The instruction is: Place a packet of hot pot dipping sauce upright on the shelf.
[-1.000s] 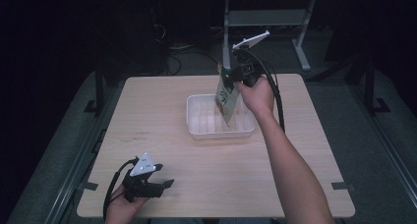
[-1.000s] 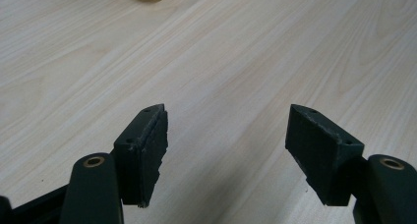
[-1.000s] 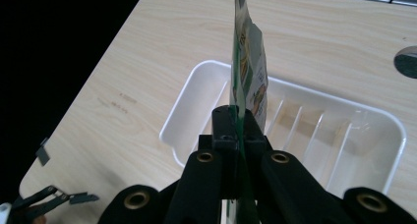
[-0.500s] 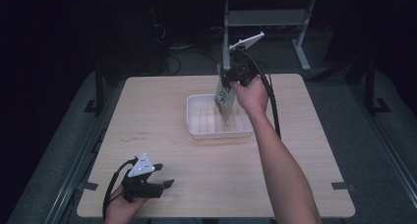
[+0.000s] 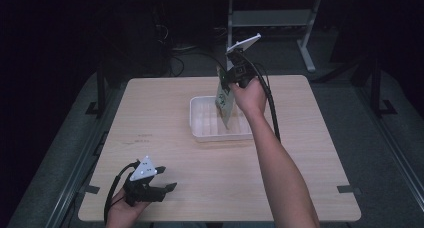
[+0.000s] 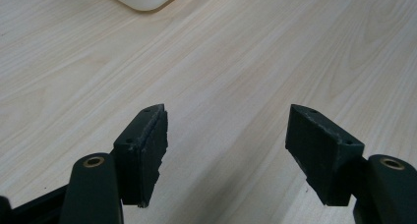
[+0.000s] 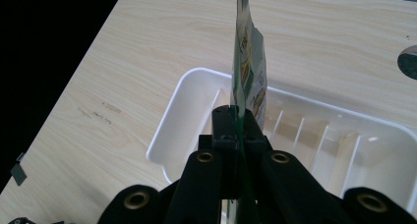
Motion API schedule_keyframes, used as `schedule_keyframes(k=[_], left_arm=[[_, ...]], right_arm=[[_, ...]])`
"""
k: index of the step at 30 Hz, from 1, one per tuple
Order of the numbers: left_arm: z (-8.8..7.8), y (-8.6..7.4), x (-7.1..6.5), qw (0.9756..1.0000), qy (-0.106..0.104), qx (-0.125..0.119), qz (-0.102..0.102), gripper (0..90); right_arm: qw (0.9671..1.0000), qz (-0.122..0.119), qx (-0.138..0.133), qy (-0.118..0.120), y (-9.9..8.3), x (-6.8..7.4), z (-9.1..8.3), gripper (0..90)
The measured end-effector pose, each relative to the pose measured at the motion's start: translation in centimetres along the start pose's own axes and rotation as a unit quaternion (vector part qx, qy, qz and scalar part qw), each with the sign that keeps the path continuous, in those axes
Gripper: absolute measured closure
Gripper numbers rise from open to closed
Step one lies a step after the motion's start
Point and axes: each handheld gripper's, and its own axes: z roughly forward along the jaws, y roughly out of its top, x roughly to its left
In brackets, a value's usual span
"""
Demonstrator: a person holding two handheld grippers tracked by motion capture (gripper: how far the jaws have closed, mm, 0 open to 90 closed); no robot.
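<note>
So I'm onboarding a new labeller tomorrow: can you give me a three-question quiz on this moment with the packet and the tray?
1. True or false: the right gripper is shut on the green-and-white packet.
2. Where does the packet hang? A) flat on the table B) over the white tray, hanging down into it C) beside the left gripper
3. In a few words: how do the left gripper's jaws stand, and what is between them?

Key
1. True: in the right gripper view the jaws pinch the packet's edge.
2. B.
3. Open, with nothing between them, just above the bare wooden table near its front edge.
</note>
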Motion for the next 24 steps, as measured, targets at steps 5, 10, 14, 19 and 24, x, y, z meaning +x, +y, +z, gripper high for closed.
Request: schedule_keyframes(k=[5, 10, 14, 19, 24], left_arm=[[0.0, 0.0, 0.0, 1.0, 0.001, -0.001, 0.001, 31.7], [0.0, 0.0, 0.0, 1.0, 0.001, -0.001, 0.001, 31.7], [0.0, 0.0, 0.0, 1.0, 0.0, -0.001, 0.002, 31.7], [-0.1, 0.0, 0.1, 1.0, 0.001, 0.0, 0.002, 31.8], [-0.1, 0.0, 0.1, 1.0, 0.002, 0.0, 0.002, 31.8]], right_arm=[[1.0, 0.004, -0.002, 0.002, 0.2, 0.1, 0.3, 89.4], [1.0, 0.005, -0.002, 0.004, 0.5, 0.4, 0.8, 89.3], [1.0, 0.005, 0.0, 0.005, 0.6, 0.5, 1.4, 89.3], [0.9999, 0.01, -0.005, 0.008, 0.8, 0.5, 1.8, 89.3], [0.9998, 0.017, -0.007, 0.01, 0.9, 0.3, 2.2, 89.3]])
